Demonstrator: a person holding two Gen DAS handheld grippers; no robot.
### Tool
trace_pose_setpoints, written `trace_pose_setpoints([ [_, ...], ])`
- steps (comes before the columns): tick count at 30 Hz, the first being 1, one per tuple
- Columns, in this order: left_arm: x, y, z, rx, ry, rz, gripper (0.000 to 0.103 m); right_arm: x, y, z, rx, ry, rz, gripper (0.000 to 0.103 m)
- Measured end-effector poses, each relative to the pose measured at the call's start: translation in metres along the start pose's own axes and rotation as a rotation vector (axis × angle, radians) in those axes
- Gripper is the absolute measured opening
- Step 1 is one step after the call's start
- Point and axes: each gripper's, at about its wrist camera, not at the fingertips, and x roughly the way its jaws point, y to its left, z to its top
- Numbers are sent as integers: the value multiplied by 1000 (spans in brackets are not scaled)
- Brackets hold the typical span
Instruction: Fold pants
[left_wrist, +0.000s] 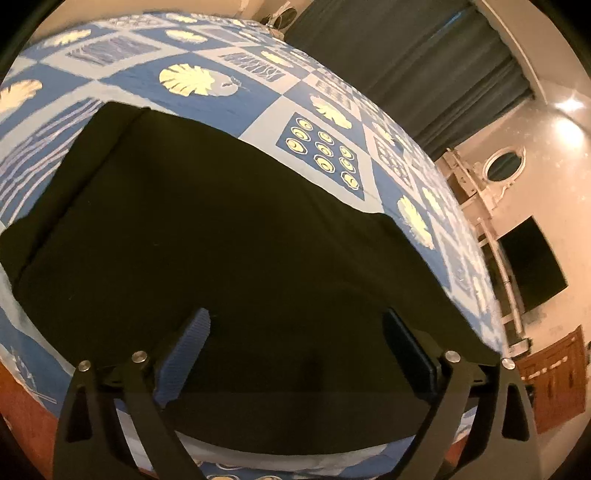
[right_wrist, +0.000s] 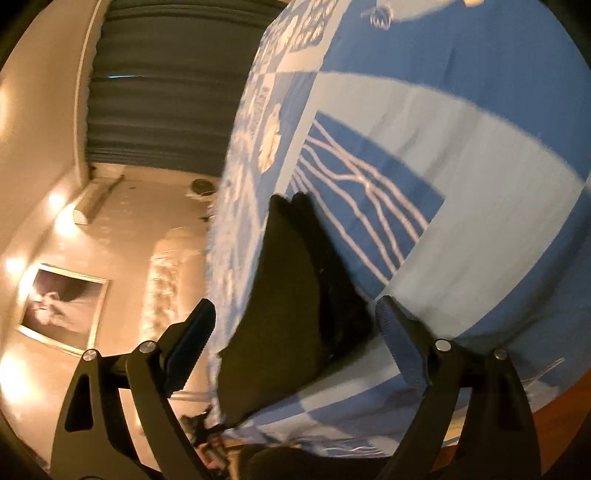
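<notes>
Black pants (left_wrist: 207, 229) lie folded into a broad flat block on a blue patterned bedspread (left_wrist: 258, 92). My left gripper (left_wrist: 295, 321) hovers over the near part of the pants with its jaws wide apart and nothing pinched between the blue pads (left_wrist: 188, 354). In the right wrist view the scene is rolled sideways. The pants (right_wrist: 288, 295) show edge-on as a dark stack against the bedspread (right_wrist: 461, 177). My right gripper (right_wrist: 295, 306) is open, its fingers standing either side of that stack without pressing it.
Dark curtains (left_wrist: 406, 62) hang beyond the bed. A white rack (left_wrist: 495, 236) and a dark screen (left_wrist: 532, 266) stand along the right wall, near a wooden cabinet (left_wrist: 554, 376). A framed picture (right_wrist: 62, 302) hangs on the wall in the right wrist view.
</notes>
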Motion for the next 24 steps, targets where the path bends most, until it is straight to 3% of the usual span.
trace_pose_setpoints([
  [3,-3,12,3,-74,-3,-65,96,8,-1,-3,15,15,34,90],
  [7,-6,21,2,-117,-10,-128,97,19,5,1,-3,24,17,95],
  [13,-6,15,0,-84,-17,-110,97,28,10,-1,-26,18,3,94],
  [14,-6,13,-1,-75,-18,-103,97,29,13,-2,-30,20,-13,83],
  [15,-6,12,-1,-67,-18,-97,97,34,14,-3,-36,39,-42,46],
  [17,-5,11,-1,-51,-17,-88,97,45,11,-8,-30,69,-70,11],
  [19,-5,10,-1,-43,-14,-82,97,55,8,-10,-29,71,-135,10],
  [24,-5,13,1,-67,-8,-88,97,54,28,-10,-73,49,-128,10],
])
